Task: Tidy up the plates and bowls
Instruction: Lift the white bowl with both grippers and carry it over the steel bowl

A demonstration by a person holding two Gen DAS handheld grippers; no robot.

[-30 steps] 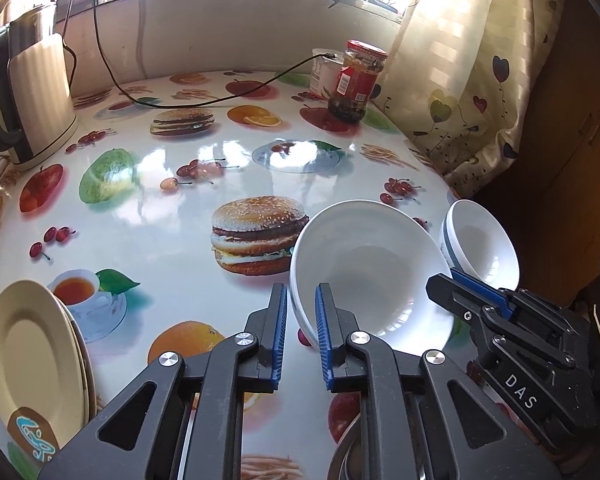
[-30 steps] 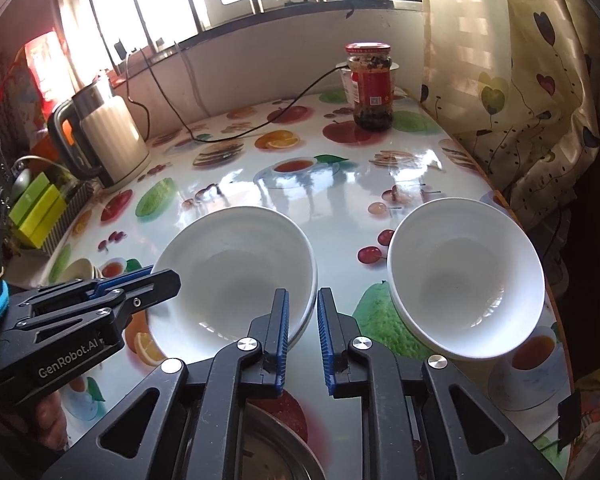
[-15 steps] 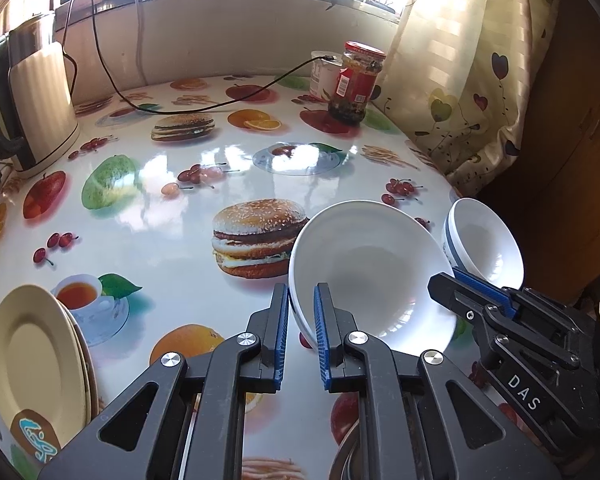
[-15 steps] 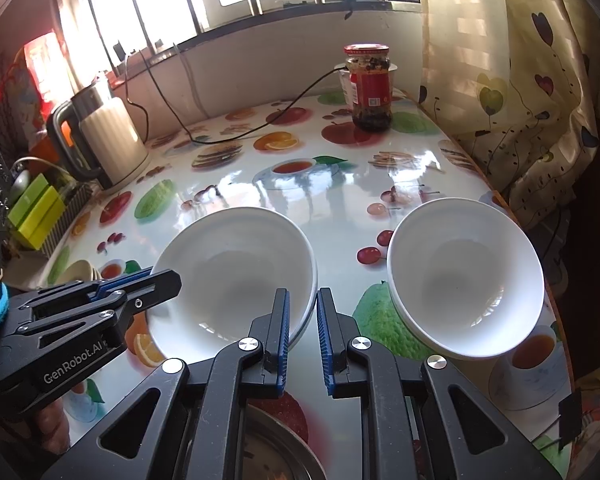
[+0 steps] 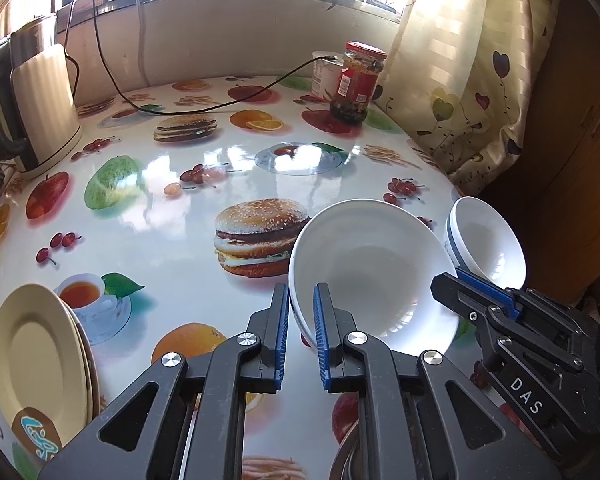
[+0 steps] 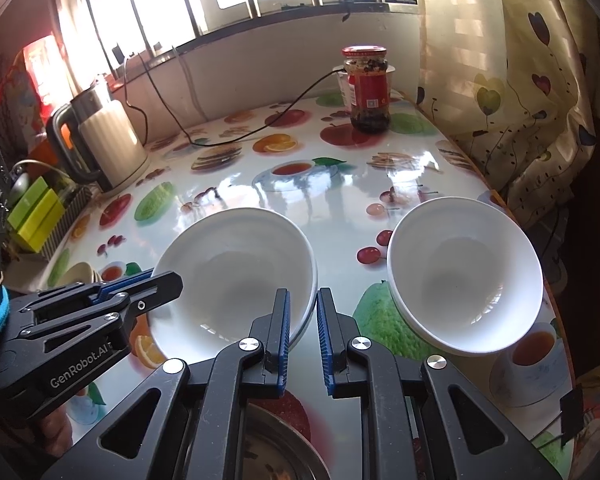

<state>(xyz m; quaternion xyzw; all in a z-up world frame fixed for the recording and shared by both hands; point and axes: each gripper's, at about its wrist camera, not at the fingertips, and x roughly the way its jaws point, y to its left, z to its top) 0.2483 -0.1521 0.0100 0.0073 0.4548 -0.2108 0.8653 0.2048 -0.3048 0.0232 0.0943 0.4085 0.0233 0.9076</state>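
Both the left gripper (image 5: 301,322) and the right gripper (image 6: 302,322) have their jaws clamped on the near rim of the big white bowl (image 6: 236,276) in the middle of the table (image 5: 160,240), with a smaller white bowl (image 6: 464,276) at its right.

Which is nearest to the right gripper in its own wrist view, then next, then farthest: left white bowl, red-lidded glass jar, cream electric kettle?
1. Left white bowl, at the right gripper, rim between its fingers.
2. Cream electric kettle, far left.
3. Red-lidded glass jar, far back, right of centre.
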